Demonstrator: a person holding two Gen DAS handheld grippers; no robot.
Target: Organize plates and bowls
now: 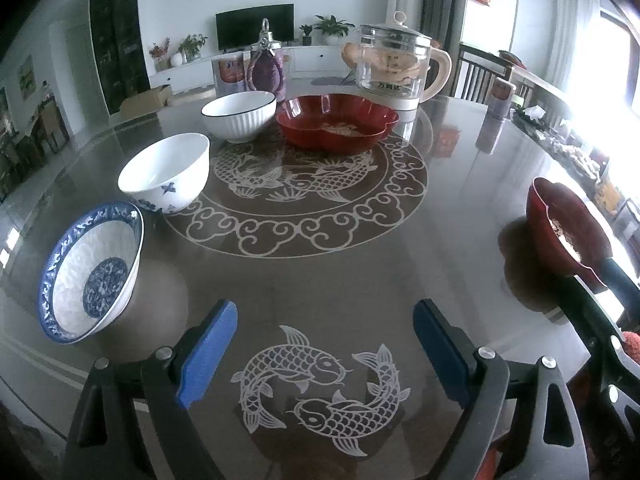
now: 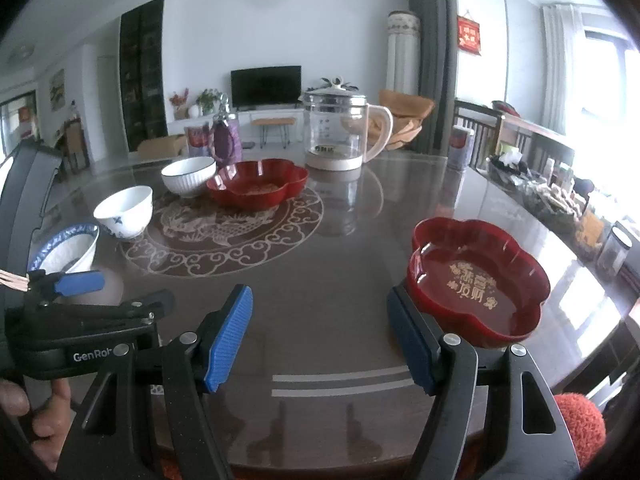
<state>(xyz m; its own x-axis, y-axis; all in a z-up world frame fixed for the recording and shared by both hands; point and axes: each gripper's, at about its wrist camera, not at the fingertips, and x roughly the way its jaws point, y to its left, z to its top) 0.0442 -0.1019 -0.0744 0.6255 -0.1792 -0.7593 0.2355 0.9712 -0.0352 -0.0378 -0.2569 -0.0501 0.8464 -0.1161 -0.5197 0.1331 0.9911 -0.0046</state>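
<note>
Glossy table (image 1: 460,208); left tongs (image 1: 324,354) wide, empty; right tongs (image 2: 320,338) wide beside lobed red plate (image 2: 480,284).

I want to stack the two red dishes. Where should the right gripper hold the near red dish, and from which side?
Probably the scalloped rim wall of the near red dish on its near-left side, where the open right gripper already is. One finger goes inside, one outside. The wall stands upright and thin; the dish is too wide to span.
</note>
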